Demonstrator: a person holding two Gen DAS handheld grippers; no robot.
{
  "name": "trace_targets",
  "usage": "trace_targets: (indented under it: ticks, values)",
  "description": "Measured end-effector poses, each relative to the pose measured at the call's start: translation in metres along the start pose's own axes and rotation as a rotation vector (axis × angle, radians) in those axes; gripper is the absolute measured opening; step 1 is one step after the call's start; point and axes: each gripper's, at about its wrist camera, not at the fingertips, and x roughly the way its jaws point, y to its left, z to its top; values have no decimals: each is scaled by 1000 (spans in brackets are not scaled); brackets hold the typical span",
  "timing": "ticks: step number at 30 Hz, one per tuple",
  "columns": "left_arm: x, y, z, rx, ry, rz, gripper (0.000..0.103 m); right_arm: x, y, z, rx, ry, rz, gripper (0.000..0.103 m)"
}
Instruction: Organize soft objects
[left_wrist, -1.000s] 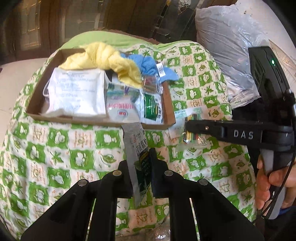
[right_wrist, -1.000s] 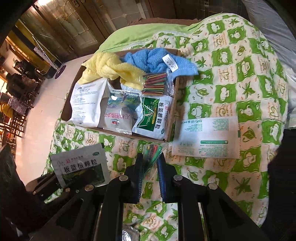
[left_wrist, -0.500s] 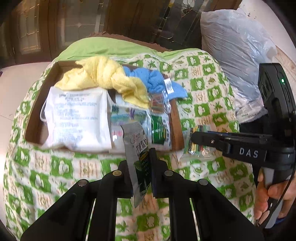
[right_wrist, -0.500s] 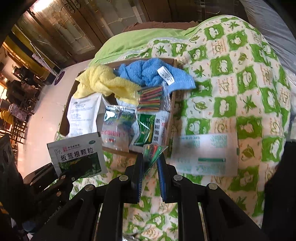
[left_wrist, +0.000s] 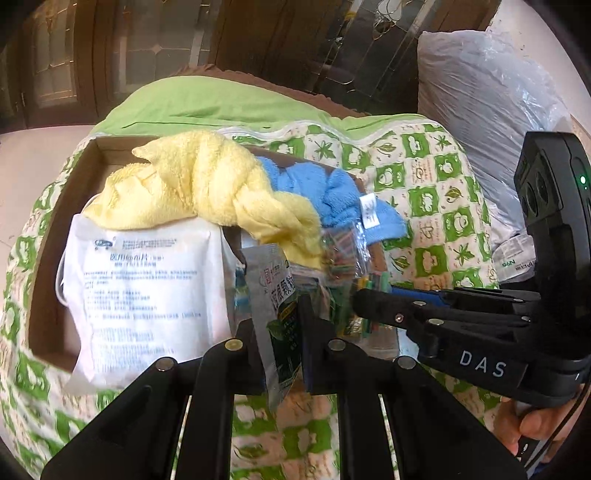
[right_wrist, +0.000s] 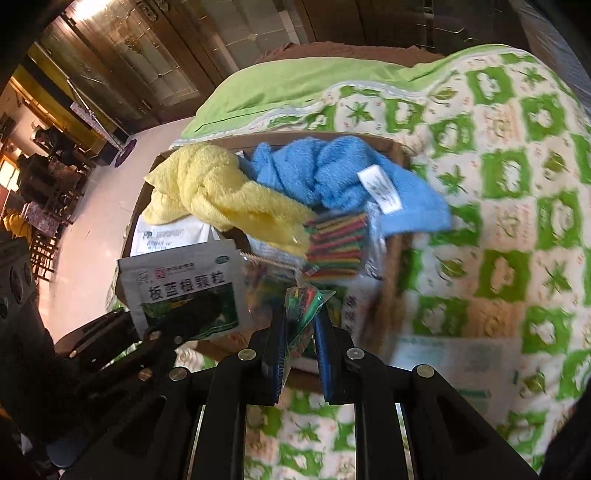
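Left gripper (left_wrist: 281, 325) was pinched on a silver-and-green foil sachet (left_wrist: 275, 310), held upright over the near edge of the shallow brown cardboard tray (left_wrist: 55, 221). Right gripper (right_wrist: 300, 328) was clamped on a clear plastic packet of coloured sticks (right_wrist: 304, 306), also at the tray's near edge. Only the left view showed the white paper medical pouch (left_wrist: 147, 291) in full, a grey plastic sack (left_wrist: 491, 122) behind, and a hand (left_wrist: 532, 432) on the right gripper's handle. Only the right view showed the sachet's printed front, a second clear packet of coloured sticks (right_wrist: 336, 247) in the tray and a flat white pouch (right_wrist: 454, 358) on the green-checked quilt (right_wrist: 517, 184). Twisted yellow towel (left_wrist: 207, 184) and crumpled blue towel (right_wrist: 332, 173) lay at the tray's far end, touching.
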Motion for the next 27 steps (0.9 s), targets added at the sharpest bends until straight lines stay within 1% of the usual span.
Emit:
trace_targets:
  ticks: [2, 3, 5, 6, 7, 8, 9, 10, 11, 12, 15, 17, 22, 23, 24, 25, 27]
  values:
    - [3, 5, 2, -5, 0, -14, 11, 7, 2, 4, -1, 4, 11, 15]
    - [3, 8, 2, -10, -3, -17, 14, 13, 4, 7, -3, 7, 15, 15]
    - [4, 12, 1, -13, -1, -14, 24, 19, 4, 9, -4, 10, 19, 16]
    - [5, 13, 1, -12, 1, -4, 38, 21, 3, 10, -2, 7, 21, 18]
    - [6, 14, -1, -13, 3, 1, 49, 23, 1, 10, 2, 4, 21, 24]
    - [5, 16, -1, -16, 2, 13, 55, 23, -1, 10, 7, 0, 19, 26]
    - [4, 19, -3, -24, -2, 27, 66, 23, -4, 9, 16, -6, 3, 34]
    - [3, 21, -3, -31, -4, 23, 76, 22, -6, 9, 22, -13, -5, 44]
    - [2, 22, -4, -37, -7, 18, 79, 20, -9, 9, 26, -23, -9, 48]
    - [0, 21, -5, -38, -13, 18, 81, 17, -12, 8, 31, -34, -10, 51]
    - [-7, 14, -6, -7, -24, 55, 81, 7, -15, 4, 35, -51, -18, 53]
    - [-13, 10, -8, 15, -29, 74, 82, 1, -16, 1, 32, -61, -31, 58]
    - [-39, -2, -25, 64, -67, 137, 85, -25, -19, -21, 46, -100, -55, 84]
    - [-43, -4, -30, 69, -73, 149, 85, -30, -19, -27, 51, -107, -58, 86]
    - [-48, -6, -37, 75, -80, 170, 85, -36, -19, -36, 54, -118, -62, 90]
    - [-54, -7, -46, 83, -87, 199, 85, -41, -20, -44, 56, -131, -64, 94]
    - [-62, -12, -65, 109, -101, 261, 85, -50, -21, -63, 61, -156, -71, 97]
